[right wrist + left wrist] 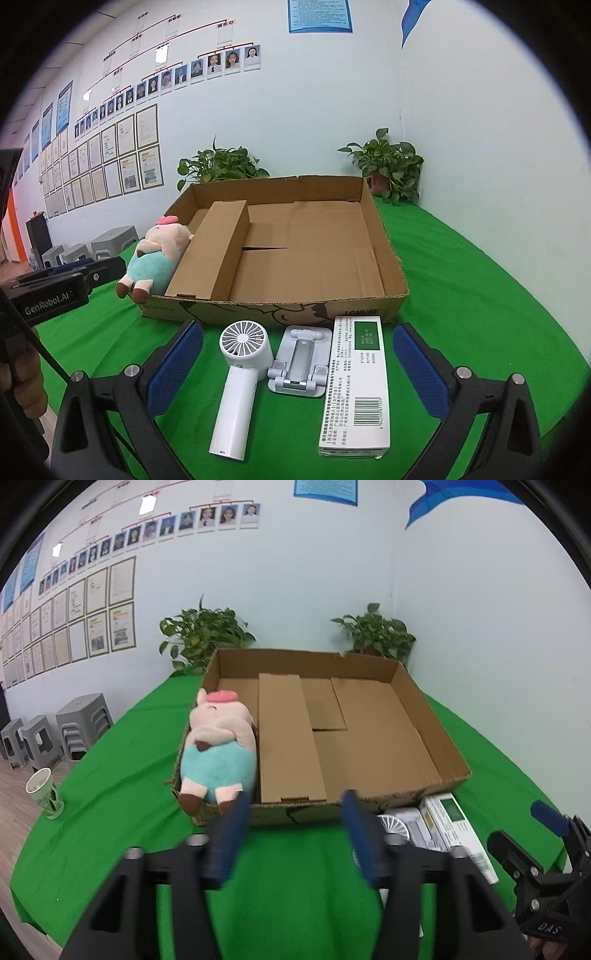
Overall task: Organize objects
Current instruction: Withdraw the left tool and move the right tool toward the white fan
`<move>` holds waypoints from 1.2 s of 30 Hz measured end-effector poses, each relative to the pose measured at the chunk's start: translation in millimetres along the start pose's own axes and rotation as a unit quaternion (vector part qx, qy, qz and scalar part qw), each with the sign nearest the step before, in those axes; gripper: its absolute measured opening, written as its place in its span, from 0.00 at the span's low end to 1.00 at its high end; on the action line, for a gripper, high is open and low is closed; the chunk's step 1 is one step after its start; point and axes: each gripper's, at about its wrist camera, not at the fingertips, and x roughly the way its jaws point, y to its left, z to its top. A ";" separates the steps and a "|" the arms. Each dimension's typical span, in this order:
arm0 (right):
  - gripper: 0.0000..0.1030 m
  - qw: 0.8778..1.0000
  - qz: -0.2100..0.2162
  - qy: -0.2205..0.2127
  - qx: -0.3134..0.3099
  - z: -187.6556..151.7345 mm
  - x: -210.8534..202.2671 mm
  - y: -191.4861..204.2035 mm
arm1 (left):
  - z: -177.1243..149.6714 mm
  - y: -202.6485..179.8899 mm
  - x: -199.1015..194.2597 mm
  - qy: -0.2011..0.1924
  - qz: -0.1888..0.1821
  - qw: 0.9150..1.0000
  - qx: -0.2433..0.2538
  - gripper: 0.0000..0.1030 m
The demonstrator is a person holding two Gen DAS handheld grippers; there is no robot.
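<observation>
One fuzzy plush pig [218,746], corrugated cardboard box [424,716].

Left wrist view: low over the desk [110,812], facing the cardboard box [424,716] head-on, close. Right wrist view: further right, set back, facing the same box [384,236] across a white fan [240,369]. Shared: box, plush pig [218,746], both potted plants.

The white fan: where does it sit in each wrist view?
Left wrist: fan low right, mostly hidden behind the left gripper finger, just before the cardboard box.
Right wrist: fan bottom centre, whole, between the right gripper fingers.
Shared landmark: plush pig in the box's left end.
</observation>
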 end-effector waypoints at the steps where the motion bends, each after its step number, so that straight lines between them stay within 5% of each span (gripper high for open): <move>1: 0.80 1.000 -0.003 0.001 -0.003 -0.8 1.4 2.2 | -2.3 0.6 3.0 0.007 -0.005 1.000 0.000 0.19; 2: 0.54 1.000 -0.007 0.002 -0.007 -1.7 2.8 4.5 | -4.0 1.9 5.5 0.011 -0.010 1.000 -0.001 0.08; 4: 0.31 1.000 -0.016 0.016 -0.015 -3.4 8.1 7.7 | -9.2 0.9 7.2 0.009 -0.013 1.000 0.001 0.07; 7: 0.20 0.999 -0.007 0.038 -0.019 -9.9 15.8 10.3 | -12.9 -0.5 7.2 0.011 -0.009 1.000 0.007 0.09; 8: 0.20 0.999 -0.005 0.041 -0.020 -11.8 16.4 10.4 | -13.3 0.0 8.1 0.013 -0.008 1.000 0.006 0.24; 9: 0.20 0.999 -0.001 0.044 -0.019 -13.5 17.0 10.3 | -14.4 1.0 10.5 0.019 -0.005 1.000 0.004 0.64; 10: 0.23 0.999 0.007 0.048 -0.015 -15.3 17.4 9.6 | -15.9 3.2 13.4 0.025 -0.002 1.000 -0.004 0.86; 11: 0.37 0.998 0.011 0.054 -0.012 -16.7 18.6 8.9 | -17.3 6.4 13.3 0.019 -0.004 1.000 -0.015 0.98; 12: 0.50 0.998 0.008 0.059 -0.012 -17.8 20.1 8.5 | -18.5 10.2 11.0 0.008 -0.012 0.999 -0.028 0.99; 13: 0.77 0.998 0.004 0.064 -0.013 -19.3 21.5 8.0 | -19.3 12.9 9.7 0.005 -0.025 0.999 -0.038 0.99; 14: 0.84 0.998 0.006 0.067 -0.012 -20.8 22.6 7.2 | -19.2 12.7 10.8 0.011 -0.033 0.999 -0.039 0.99; 24: 0.86 0.991 0.067 0.116 0.007 -35.8 32.2 5.5 | -27.1 4.7 36.2 0.068 -0.069 0.995 -0.017 0.99; 36: 0.86 0.993 0.027 0.116 -0.009 -42.1 27.3 3.4 | -32.0 5.7 59.3 0.108 -0.108 0.988 -0.018 0.98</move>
